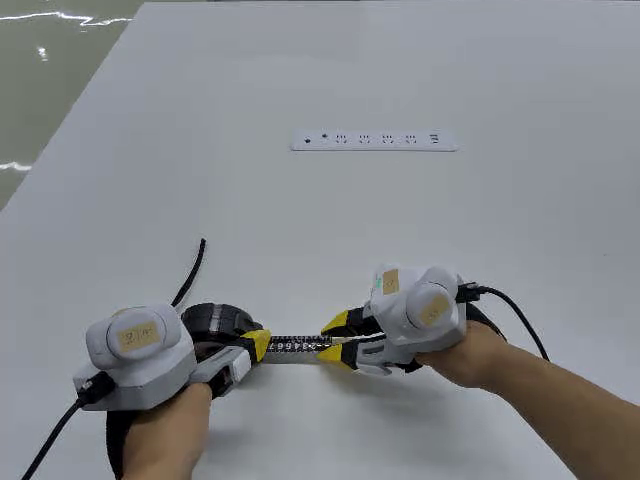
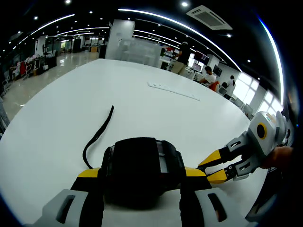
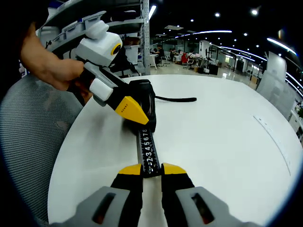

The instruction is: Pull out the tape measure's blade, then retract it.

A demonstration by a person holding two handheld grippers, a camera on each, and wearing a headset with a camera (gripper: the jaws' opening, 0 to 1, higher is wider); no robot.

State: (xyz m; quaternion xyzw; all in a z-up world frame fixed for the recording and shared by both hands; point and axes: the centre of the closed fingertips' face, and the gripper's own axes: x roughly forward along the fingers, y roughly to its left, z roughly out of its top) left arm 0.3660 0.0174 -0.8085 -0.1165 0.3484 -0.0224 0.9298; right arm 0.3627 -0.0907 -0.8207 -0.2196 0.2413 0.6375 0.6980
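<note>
Well nearer the person than the power strip (image 1: 373,140), the left gripper (image 2: 140,173) clamps its jaws on the black tape measure case (image 1: 215,322) on the white table (image 1: 300,220), and the short drawn-out blade (image 3: 147,146) runs rightward to the right gripper (image 3: 151,169), whose jaws pinch its end

Plain white matte desk (image 1: 400,230). All-black tape measure (image 1: 215,322) case; its blade (image 3: 147,146) is black with white numerals and tick marks. Black strap (image 1: 190,270). The left hand-held gripper (image 2: 141,172) has a pale grey body, black jaws with yellow tips and a tan sticker (image 1: 135,335) on top. The right hand-held gripper (image 3: 151,169) has the same grey, black and yellow scheme. Black cable (image 1: 515,315). White power strip (image 1: 373,140) with dark sockets. Glossy grey-green floor (image 1: 50,60) with white light streaks.
</note>
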